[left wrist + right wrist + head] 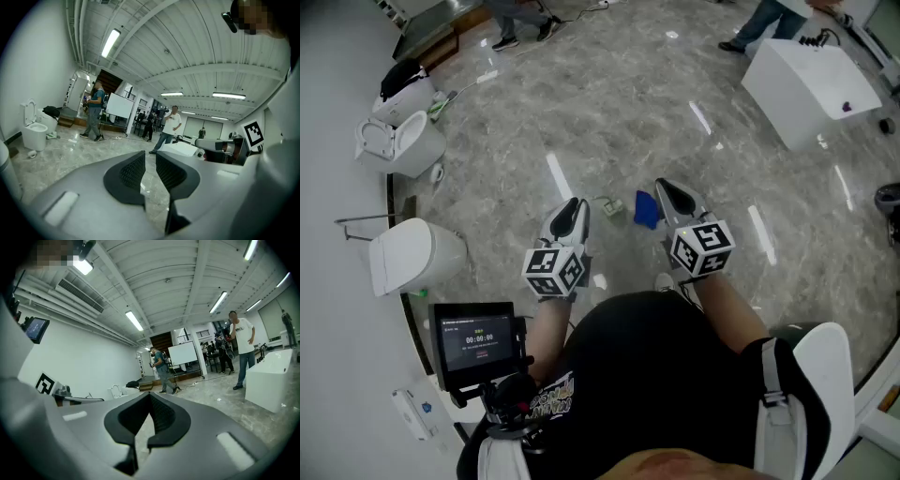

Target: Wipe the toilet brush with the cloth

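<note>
Left gripper jaws slightly apart, empty; right gripper jaws pressed together, empty. Blue cloth on floor between them. Screen text unreadable.

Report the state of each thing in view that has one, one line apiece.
Left hand-held gripper: jaws a narrow gap apart, nothing between them.
Right hand-held gripper: shut, empty.
Blue cloth: bunched on the floor, not held.
Far toilet: lid raised.
Screen: lit.
</note>
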